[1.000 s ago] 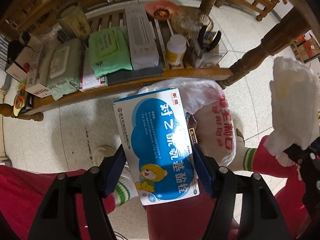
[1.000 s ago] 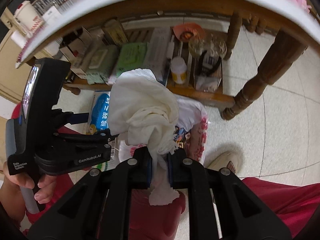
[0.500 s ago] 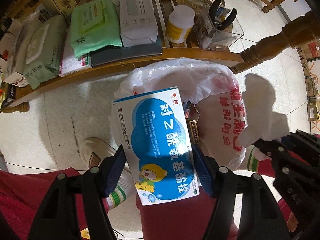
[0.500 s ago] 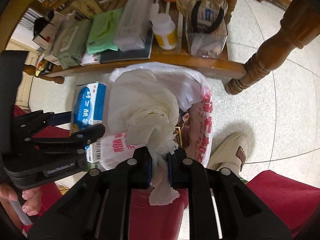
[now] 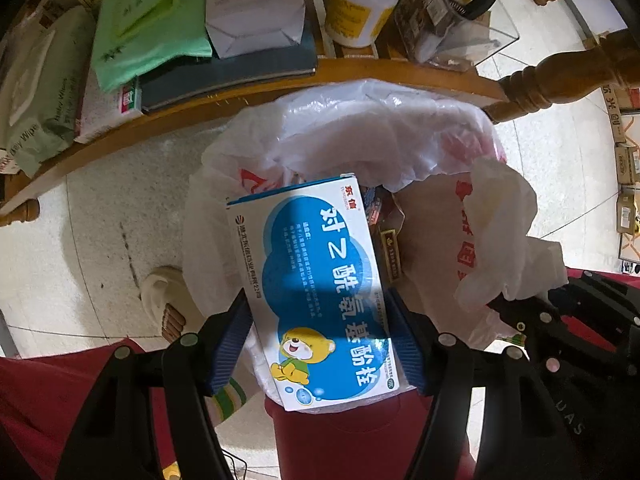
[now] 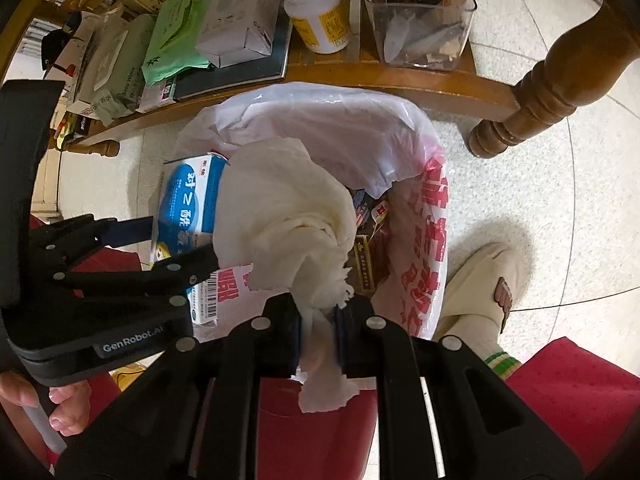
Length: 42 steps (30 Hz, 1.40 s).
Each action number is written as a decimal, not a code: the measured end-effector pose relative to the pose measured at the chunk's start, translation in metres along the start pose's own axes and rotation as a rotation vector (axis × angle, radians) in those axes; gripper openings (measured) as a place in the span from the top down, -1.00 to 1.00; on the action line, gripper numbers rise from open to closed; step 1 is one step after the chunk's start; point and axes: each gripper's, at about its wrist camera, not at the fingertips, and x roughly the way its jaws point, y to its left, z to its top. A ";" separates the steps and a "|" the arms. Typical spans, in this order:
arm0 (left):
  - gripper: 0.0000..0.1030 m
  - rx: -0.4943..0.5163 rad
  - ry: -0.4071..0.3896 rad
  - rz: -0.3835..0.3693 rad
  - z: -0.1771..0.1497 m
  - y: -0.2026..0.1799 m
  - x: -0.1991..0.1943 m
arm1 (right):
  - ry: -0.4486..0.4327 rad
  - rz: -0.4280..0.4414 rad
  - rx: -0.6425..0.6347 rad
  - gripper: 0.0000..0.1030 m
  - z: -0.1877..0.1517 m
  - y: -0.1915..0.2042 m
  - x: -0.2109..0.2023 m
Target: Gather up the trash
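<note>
My left gripper [image 5: 326,330] is shut on a blue and white medicine box [image 5: 316,280] and holds it above the open mouth of a red trash bin lined with a white plastic bag [image 5: 360,132]. My right gripper [image 6: 318,320] is shut on a crumpled white tissue [image 6: 280,208] and holds it over the same bag [image 6: 320,108]. The tissue [image 5: 504,232] and right gripper [image 5: 520,312] show at the right of the left wrist view. The box [image 6: 188,208] and left gripper [image 6: 160,264] show at the left of the right wrist view. Wrappers lie inside the bag.
A low wooden shelf [image 6: 400,76] behind the bin holds wipe packs, boxes, a white pill bottle [image 6: 316,12] and a clear container [image 6: 420,20]. A turned table leg [image 6: 544,92] stands at the right. The person's slippered foot [image 6: 488,280] is beside the bin.
Both grippers moved down and closer to the bin. The bag mouth fills more of both views. The tissue has come in over the bag beside the box.
</note>
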 end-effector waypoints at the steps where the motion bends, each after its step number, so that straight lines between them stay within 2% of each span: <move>1: -0.25 0.000 0.005 -0.002 0.000 0.000 0.001 | 0.005 0.005 0.002 0.74 0.000 -0.001 0.001; 7: -0.27 -0.003 0.028 0.000 0.003 0.000 0.007 | 0.025 0.028 0.025 0.74 0.001 -0.005 0.008; 10: -0.40 -0.004 0.034 0.012 0.004 0.002 0.010 | 0.023 0.049 0.042 0.71 0.002 -0.006 0.007; 11: -0.47 -0.003 0.033 0.016 0.004 0.002 0.010 | 0.021 0.045 0.042 0.63 0.002 -0.006 0.007; 15: -0.53 0.002 0.028 0.044 0.004 0.002 0.011 | 0.018 0.038 0.049 0.53 0.003 -0.008 0.007; 20: -0.53 -0.023 0.034 0.044 0.002 0.008 0.011 | 0.016 0.039 0.072 0.19 0.004 -0.013 0.007; 23: -0.53 -0.036 0.029 0.042 0.001 0.011 0.009 | 0.012 0.046 0.078 0.09 0.004 -0.013 0.006; 36: -0.63 -0.066 -0.014 0.088 -0.002 0.017 -0.005 | -0.006 0.035 0.077 -0.19 0.003 -0.010 0.000; 42: -0.63 -0.076 -0.041 0.123 -0.007 0.015 -0.017 | -0.028 -0.013 0.064 -0.31 -0.002 -0.005 -0.010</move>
